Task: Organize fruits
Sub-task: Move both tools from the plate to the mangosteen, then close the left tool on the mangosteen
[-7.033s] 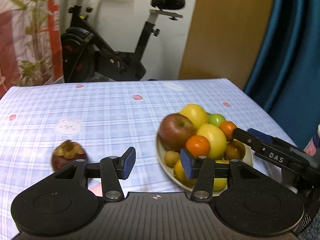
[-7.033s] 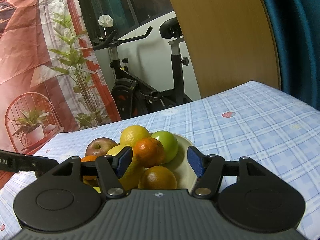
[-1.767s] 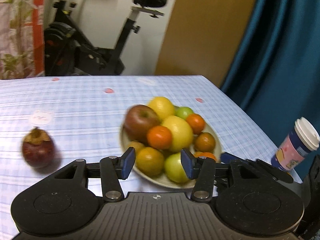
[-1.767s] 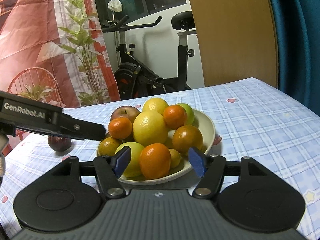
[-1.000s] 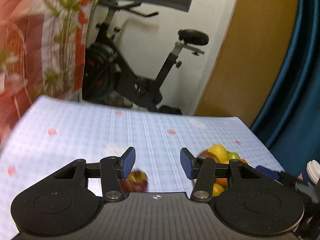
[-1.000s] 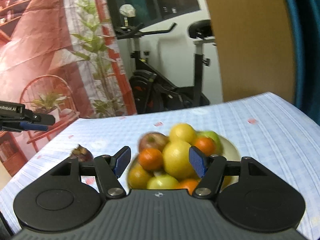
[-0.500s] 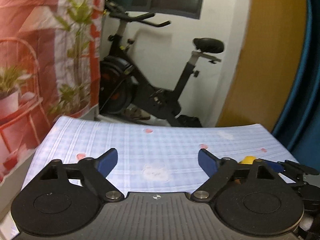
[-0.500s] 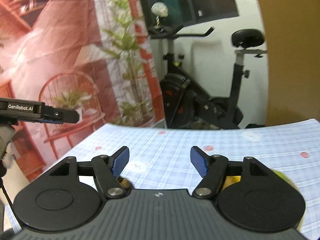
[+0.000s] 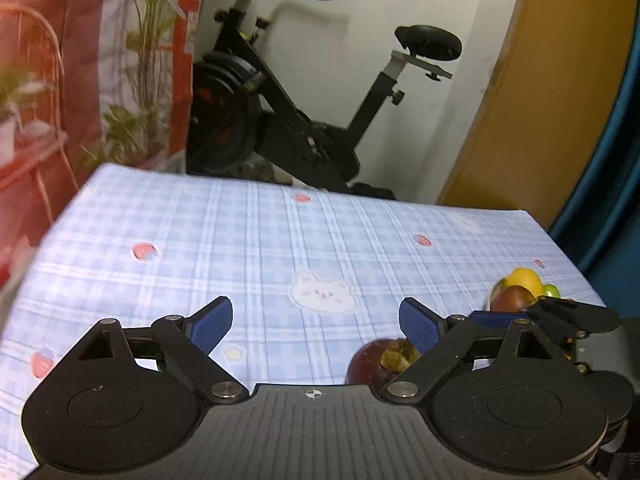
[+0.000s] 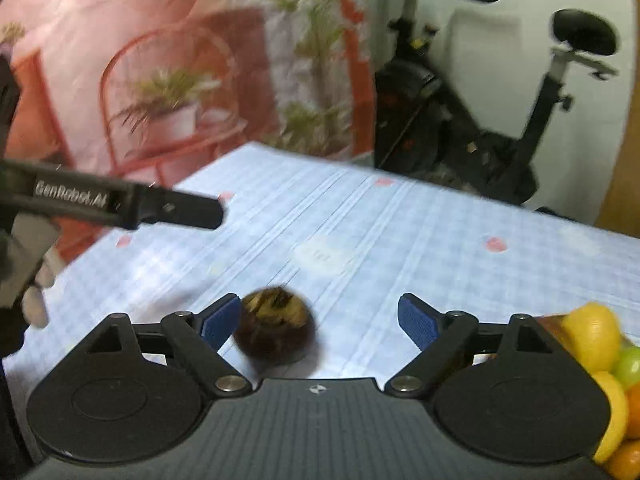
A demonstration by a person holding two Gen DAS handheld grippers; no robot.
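Presently both tongs tilt down over the tablecloth, jaws wide, having just opened — right gripper around the mangosteen, untouched; left gripper empty — only the right view shows piled fruit closely.

A soft matt checked cloth covers the surface. The mangosteen has a dull, dark rind and a rough dry cap. Both grippers look matt black plastic with small shiny metal pivot pins.

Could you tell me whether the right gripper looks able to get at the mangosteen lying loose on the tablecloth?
Probably yes. The mangosteen lies alone on the tablecloth, just ahead of the right gripper, nearer its left pad. Its jaws, which have just been opening, stand wide and empty, with nothing in the way.
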